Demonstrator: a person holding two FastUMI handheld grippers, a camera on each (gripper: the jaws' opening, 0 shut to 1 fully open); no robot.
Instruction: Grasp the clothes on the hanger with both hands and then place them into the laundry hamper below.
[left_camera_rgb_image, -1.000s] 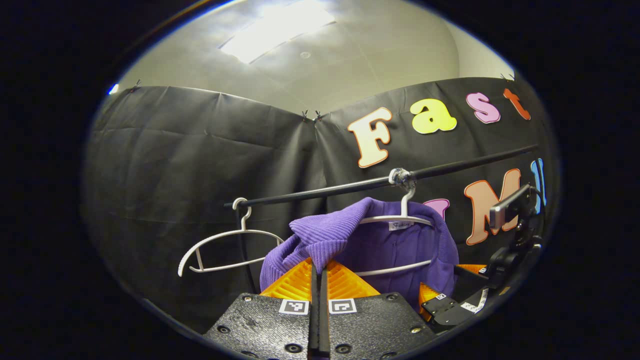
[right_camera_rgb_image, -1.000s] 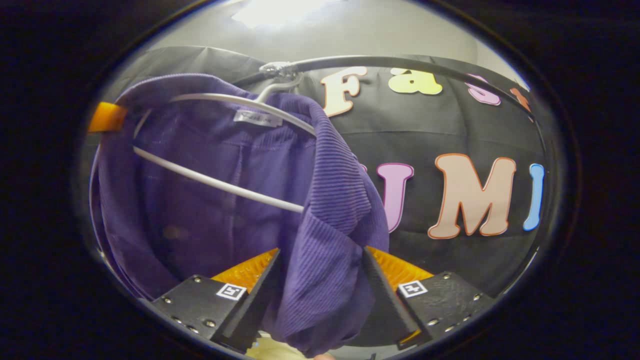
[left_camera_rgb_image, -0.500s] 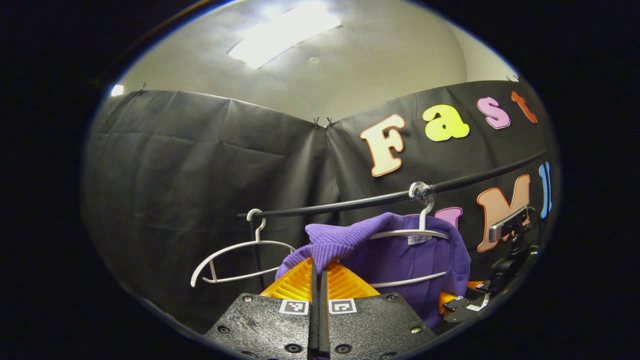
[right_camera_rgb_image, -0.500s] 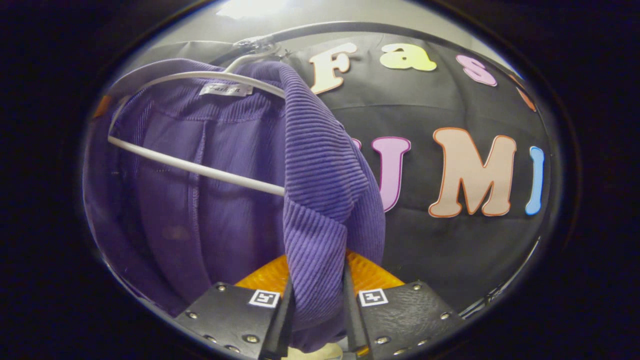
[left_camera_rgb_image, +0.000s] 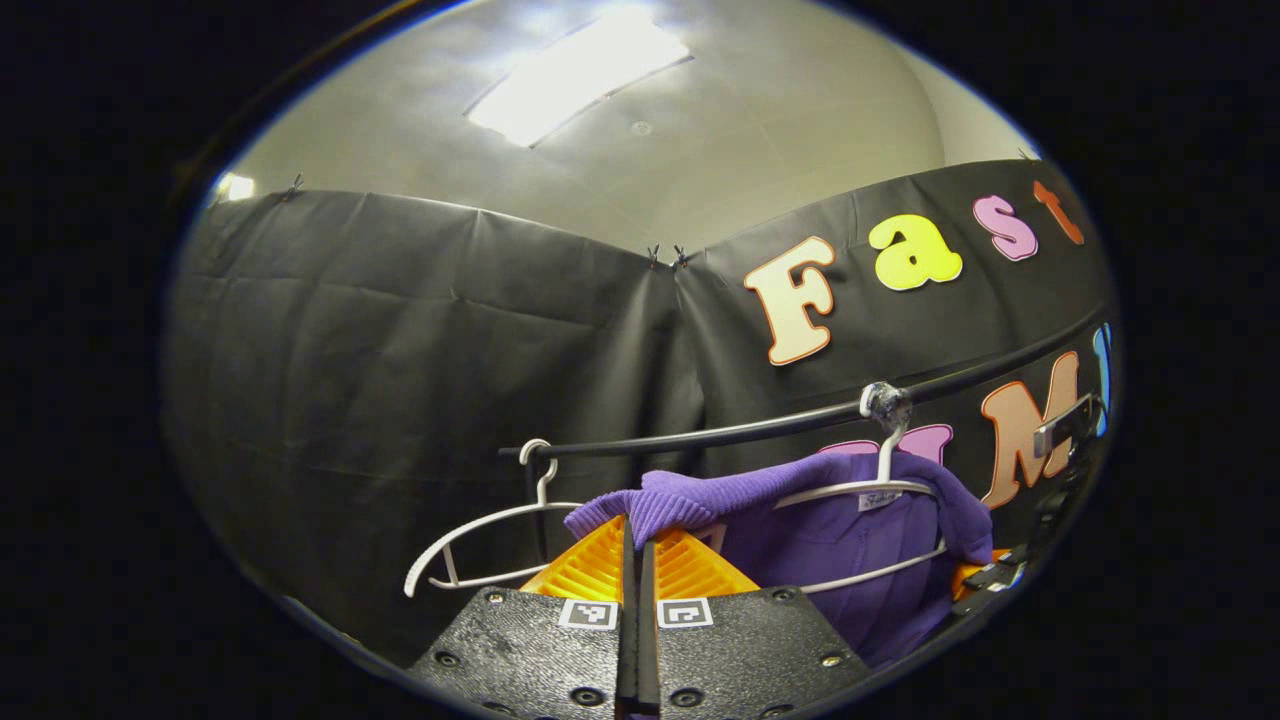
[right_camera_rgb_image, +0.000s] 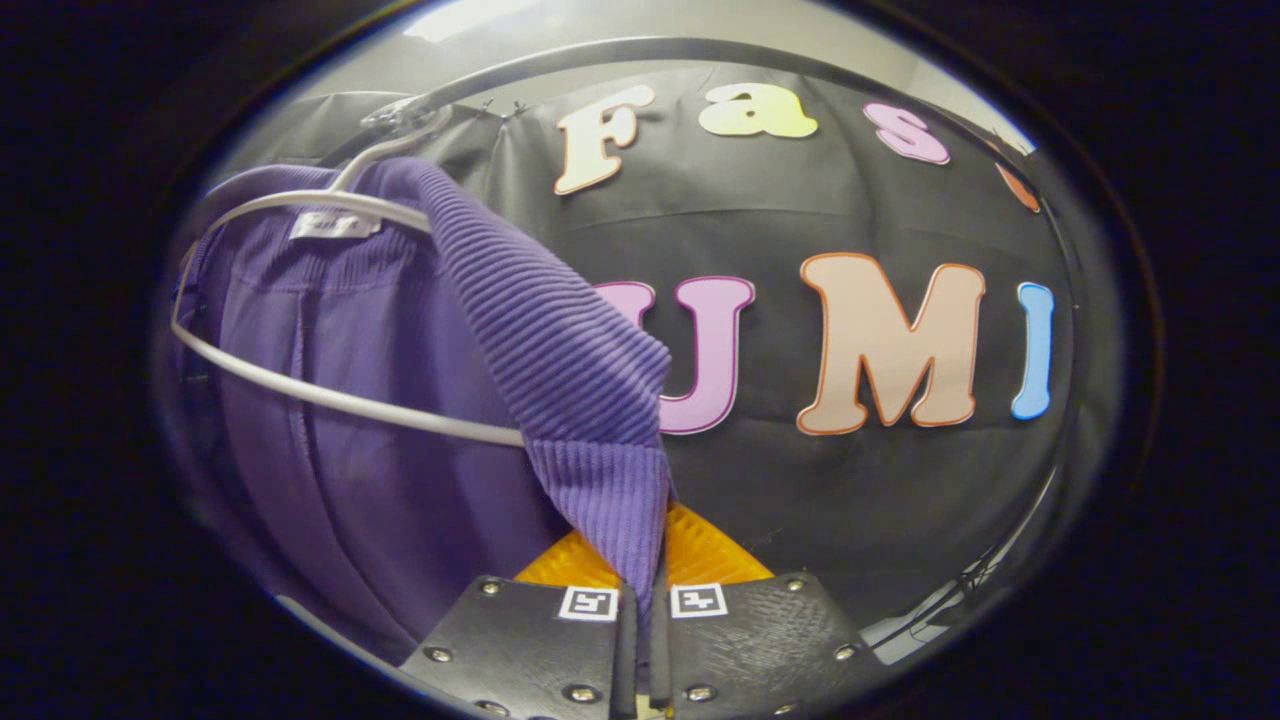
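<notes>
Both hand-held grippers, left (left_camera_rgb_image: 636, 535) and right (right_camera_rgb_image: 643, 560), clamp the purple ribbed knit garment (right_camera_rgb_image: 560, 350), lower centre; next, I judge, slide it off the white wire hanger (right_camera_rgb_image: 330, 395).

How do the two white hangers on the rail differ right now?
The left white plastic hanger hangs bare; the right white plastic hanger carries the purple ribbed knit garment. The bare one sits at the end of the black rail; the loaded one sits farther along it. Both share the same curved shape and hook on that rail.
</notes>
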